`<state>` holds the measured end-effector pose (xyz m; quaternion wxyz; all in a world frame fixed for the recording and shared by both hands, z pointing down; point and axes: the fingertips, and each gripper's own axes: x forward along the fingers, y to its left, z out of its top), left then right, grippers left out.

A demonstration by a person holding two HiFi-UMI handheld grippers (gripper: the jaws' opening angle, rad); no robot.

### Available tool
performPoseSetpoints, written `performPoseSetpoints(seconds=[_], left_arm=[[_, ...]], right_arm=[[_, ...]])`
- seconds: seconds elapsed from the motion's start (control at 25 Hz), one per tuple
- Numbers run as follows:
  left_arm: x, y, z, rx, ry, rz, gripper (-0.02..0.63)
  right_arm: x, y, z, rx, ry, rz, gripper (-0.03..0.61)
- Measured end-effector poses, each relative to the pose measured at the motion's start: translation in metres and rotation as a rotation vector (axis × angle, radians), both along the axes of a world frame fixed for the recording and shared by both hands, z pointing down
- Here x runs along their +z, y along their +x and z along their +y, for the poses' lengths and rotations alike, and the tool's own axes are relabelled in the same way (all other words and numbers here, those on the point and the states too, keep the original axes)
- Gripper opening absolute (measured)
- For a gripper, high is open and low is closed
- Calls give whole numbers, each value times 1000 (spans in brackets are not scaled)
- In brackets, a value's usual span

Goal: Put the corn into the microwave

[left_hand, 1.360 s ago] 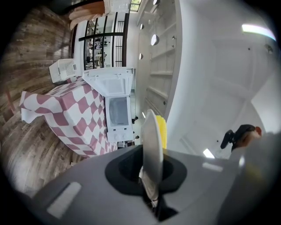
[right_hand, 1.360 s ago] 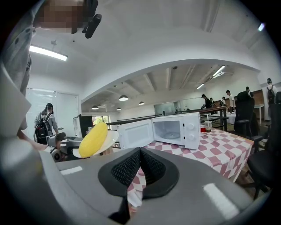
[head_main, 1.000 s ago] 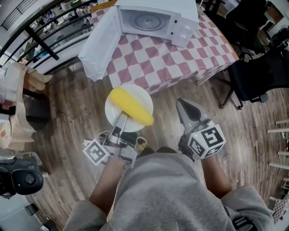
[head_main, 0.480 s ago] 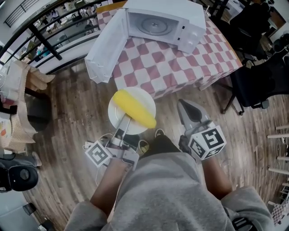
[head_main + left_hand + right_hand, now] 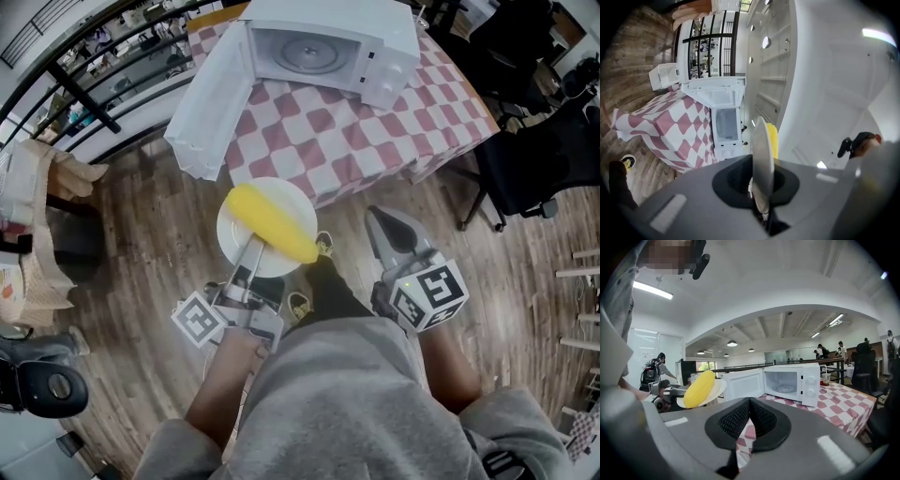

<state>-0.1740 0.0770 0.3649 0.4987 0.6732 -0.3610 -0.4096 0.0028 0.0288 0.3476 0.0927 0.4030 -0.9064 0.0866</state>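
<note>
A yellow corn cob (image 5: pixel 275 223) lies on a white plate (image 5: pixel 239 234) that hangs over the wooden floor, short of the table. My left gripper (image 5: pixel 254 249) is shut on the plate's near rim. In the left gripper view the plate (image 5: pixel 761 154) stands edge-on between the jaws, the corn (image 5: pixel 773 139) behind it. The white microwave (image 5: pixel 323 45) sits on the checkered table (image 5: pixel 375 131) with its door (image 5: pixel 211 108) swung wide open to the left. My right gripper (image 5: pixel 382 219) is shut and empty, to the right of the plate. The right gripper view shows corn (image 5: pixel 699 389) and microwave (image 5: pixel 790 383).
A black office chair (image 5: pixel 530 155) stands right of the table. To the left are a cloth-draped stand (image 5: pixel 42 187) and dark railings (image 5: pixel 84 84). A leg and shoe (image 5: pixel 323 246) of the person show between the grippers. People stand far off in the room.
The person's leg and shoe have come forward between the grippers. Both grippers have drifted a little toward the table, the plate with the corn still gripped and level.
</note>
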Motion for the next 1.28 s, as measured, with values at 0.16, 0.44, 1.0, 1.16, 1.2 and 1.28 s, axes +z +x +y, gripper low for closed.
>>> performPoseSetpoints(seconds=[0.16, 0.44, 1.0, 1.16, 1.2, 1.28], left_arm=[[2, 0, -9, 7, -1, -8, 14], [4, 3, -36, 20, -8, -3, 14], [12, 8, -133, 57, -48, -4, 14], [12, 7, -166, 61, -57, -15, 14], [12, 7, -173, 60, -59, -15, 14], [13, 7, -186, 57, -65, -13, 14]], right_arm=[[1, 1, -11, 2, 4, 1, -3], [3, 0, -43, 10, 6, 0, -3], [8, -9, -140, 20, -15, -4, -3], [9, -16, -174, 9, -25, -15, -3], [9, -17, -182, 4, -25, -12, -3], [9, -17, -195, -5, -26, -7, -3]])
